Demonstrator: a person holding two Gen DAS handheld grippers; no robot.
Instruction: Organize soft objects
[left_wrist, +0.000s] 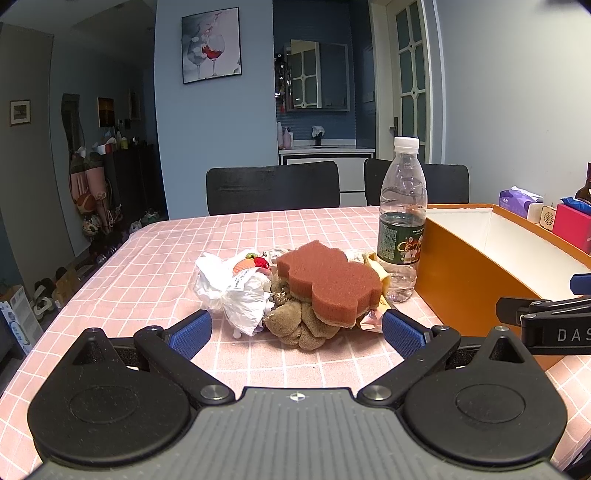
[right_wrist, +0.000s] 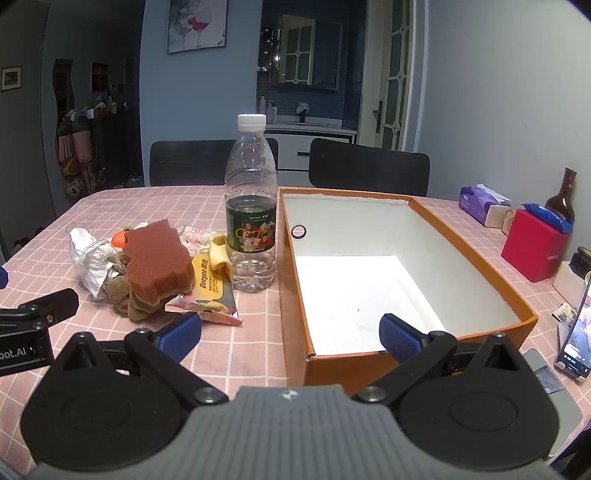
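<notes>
A pile of soft things lies mid-table: a red-brown sponge (left_wrist: 328, 280) (right_wrist: 155, 256) on top of a brown plush scrunchie (left_wrist: 299, 325) (right_wrist: 127, 297), a crumpled white plastic bag (left_wrist: 231, 291) (right_wrist: 90, 258), a yellow wipes packet (right_wrist: 212, 282) and small pink and red items behind. An open orange box (left_wrist: 469, 280) (right_wrist: 476, 258) with a white, empty inside stands to the right. My left gripper (left_wrist: 297, 330) is open and empty, just in front of the pile. My right gripper (right_wrist: 290, 336) is open and empty, over the box's near left corner.
A clear water bottle (left_wrist: 402, 221) (right_wrist: 251, 206) stands between the pile and the box. A tissue pack (right_wrist: 480, 203), red box (right_wrist: 533, 243), dark bottle (right_wrist: 563, 199) and a phone (right_wrist: 578, 332) sit at the right. Two black chairs (left_wrist: 273, 186) stand behind the pink checked table (left_wrist: 155, 266).
</notes>
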